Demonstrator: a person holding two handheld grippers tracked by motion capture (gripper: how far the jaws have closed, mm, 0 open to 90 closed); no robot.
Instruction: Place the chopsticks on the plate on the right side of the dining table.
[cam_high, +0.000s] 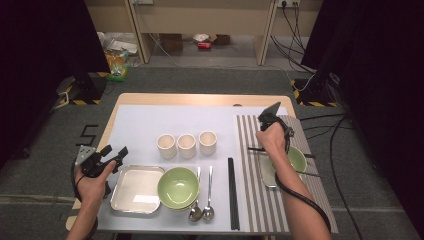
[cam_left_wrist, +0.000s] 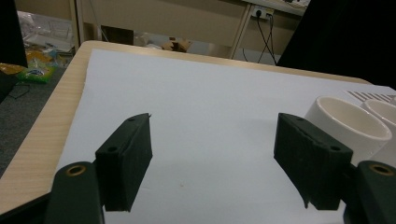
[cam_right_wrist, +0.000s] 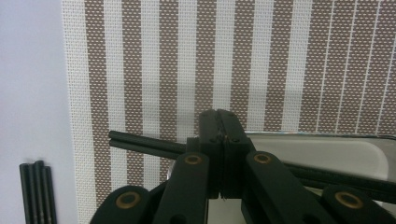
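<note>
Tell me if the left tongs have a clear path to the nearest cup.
Probably yes: the left tongs stand open, and bare mat lies between them and the cup.

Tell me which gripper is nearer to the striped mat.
Right. The right gripper is over the striped mat, shut on black chopsticks. The left gripper is at the table's opposite edge, open, beside the metal tray.

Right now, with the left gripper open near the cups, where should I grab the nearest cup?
Take the nearest cup by its round wall, just below the rim, coming from its left side, where the left gripper waits with fingers spread. It stands upright; the middle cup crowds its right.
</note>
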